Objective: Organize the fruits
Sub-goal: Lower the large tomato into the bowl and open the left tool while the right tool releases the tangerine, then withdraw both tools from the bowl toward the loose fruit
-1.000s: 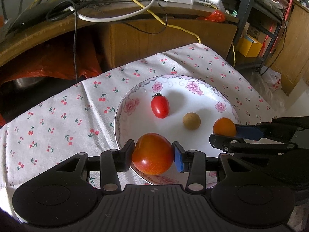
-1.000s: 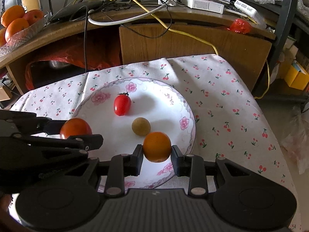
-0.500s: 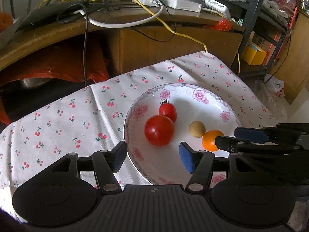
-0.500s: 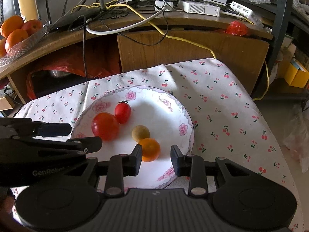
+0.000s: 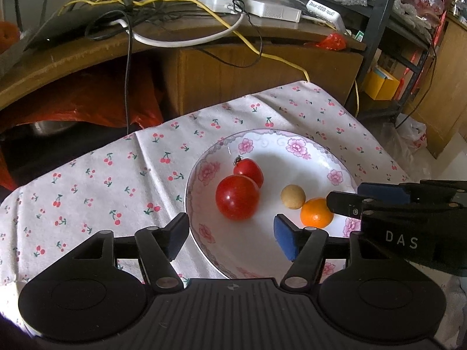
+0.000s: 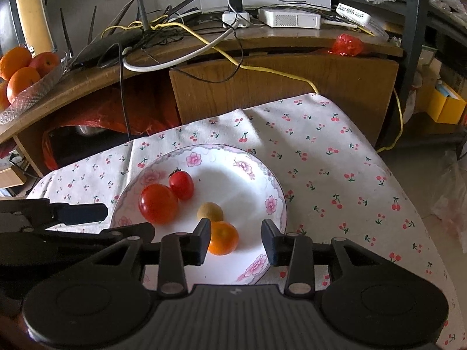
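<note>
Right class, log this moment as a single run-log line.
left tool: opening, empty | right tool: opening, orange loose between | plate: four fruits | phase: release

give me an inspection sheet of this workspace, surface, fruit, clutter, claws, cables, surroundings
Surface: cherry-print cloth under a flowered plate.
Job's things: big tomato, small tomato, tan ball fruit and orange, all on the plate.
Clutter: nothing seen on the cloth.
Claws: left claw opening, empty; right claw opening, orange between its jaws, right pad clear.
Cables: yellow cable and white cable on the desk.
Surroundings: fruit bowl, shelving.
</note>
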A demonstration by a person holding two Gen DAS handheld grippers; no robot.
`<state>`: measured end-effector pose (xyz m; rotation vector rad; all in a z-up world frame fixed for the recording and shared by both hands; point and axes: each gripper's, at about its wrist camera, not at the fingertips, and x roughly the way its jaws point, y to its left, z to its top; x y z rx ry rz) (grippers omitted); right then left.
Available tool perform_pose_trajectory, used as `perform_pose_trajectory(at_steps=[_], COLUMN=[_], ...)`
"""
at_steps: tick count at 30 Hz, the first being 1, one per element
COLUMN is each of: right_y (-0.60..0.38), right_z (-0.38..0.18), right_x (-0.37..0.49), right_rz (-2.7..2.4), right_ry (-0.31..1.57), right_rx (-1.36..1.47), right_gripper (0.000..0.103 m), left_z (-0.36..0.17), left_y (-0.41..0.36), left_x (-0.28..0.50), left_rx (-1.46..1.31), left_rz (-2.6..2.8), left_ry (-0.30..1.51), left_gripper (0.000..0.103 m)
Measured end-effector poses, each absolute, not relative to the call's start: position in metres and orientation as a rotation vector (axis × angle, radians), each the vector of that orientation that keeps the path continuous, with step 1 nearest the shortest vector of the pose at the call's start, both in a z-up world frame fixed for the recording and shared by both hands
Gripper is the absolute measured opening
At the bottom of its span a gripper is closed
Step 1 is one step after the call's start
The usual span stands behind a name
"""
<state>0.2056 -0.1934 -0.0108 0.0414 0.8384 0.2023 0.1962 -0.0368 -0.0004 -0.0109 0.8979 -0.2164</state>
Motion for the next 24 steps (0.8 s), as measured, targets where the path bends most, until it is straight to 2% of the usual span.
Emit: perform_pose_trajectory(at_steps=[24], right_y=[-0.200], right_z=[-0.010], right_x=[0.205], right_rz=[0.181], right_ry=[0.832], right_rx=[0.068], right_gripper=[0.038], left_z=[0.003], left_y=[-0.030], left_x=[0.194], left_rx=[-0.023], left_rz=[-0.205], left_ry=[0.902], left_gripper=[0.074])
